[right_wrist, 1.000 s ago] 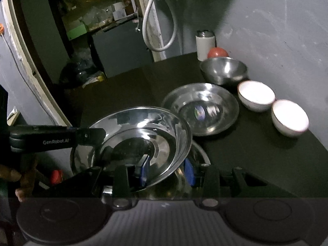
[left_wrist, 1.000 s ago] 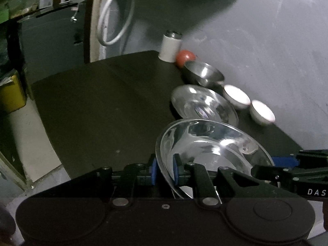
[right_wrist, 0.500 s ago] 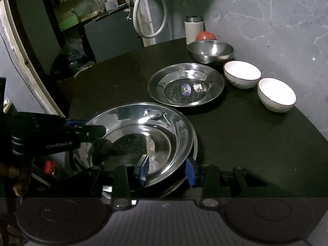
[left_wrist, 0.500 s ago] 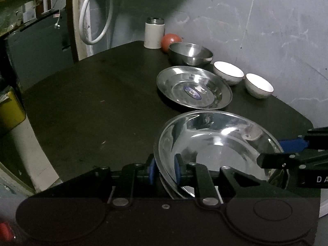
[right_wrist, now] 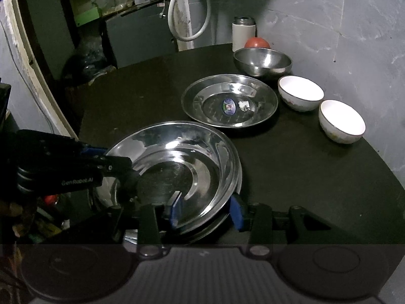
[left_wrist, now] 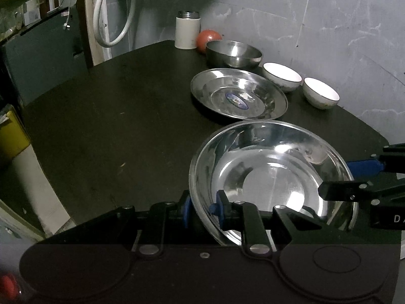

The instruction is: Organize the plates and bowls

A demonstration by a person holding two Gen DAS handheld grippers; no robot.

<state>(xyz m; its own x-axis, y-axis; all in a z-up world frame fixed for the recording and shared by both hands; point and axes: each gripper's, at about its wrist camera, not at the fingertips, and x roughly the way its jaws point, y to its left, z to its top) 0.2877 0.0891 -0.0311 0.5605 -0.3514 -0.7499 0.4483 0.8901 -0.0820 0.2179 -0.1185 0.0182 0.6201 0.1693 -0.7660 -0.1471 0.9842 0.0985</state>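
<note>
A large steel plate (left_wrist: 273, 172) lies low at the near edge of the black table (left_wrist: 114, 106), stacked on another plate whose rim shows under it in the right wrist view (right_wrist: 220, 225). My left gripper (left_wrist: 202, 209) is shut on the top plate's left rim. My right gripper (right_wrist: 206, 210) straddles the plates' near rim with its blue pads apart; it also shows in the left wrist view (left_wrist: 359, 177). A third steel plate (right_wrist: 229, 100) lies farther back. Behind it stand a steel bowl (right_wrist: 262, 60) and two white bowls (right_wrist: 300, 92) (right_wrist: 341, 120).
A white flask (right_wrist: 243, 34) and a red ball (right_wrist: 257, 43) stand at the table's far edge by the grey wall. A white hose (right_wrist: 188, 12) hangs behind. A yellow bin (left_wrist: 11, 134) sits on the floor at the left.
The top plate has come down from a tilted, raised pose onto the plate beneath it at the table's near edge. Both grippers moved down and back with it.
</note>
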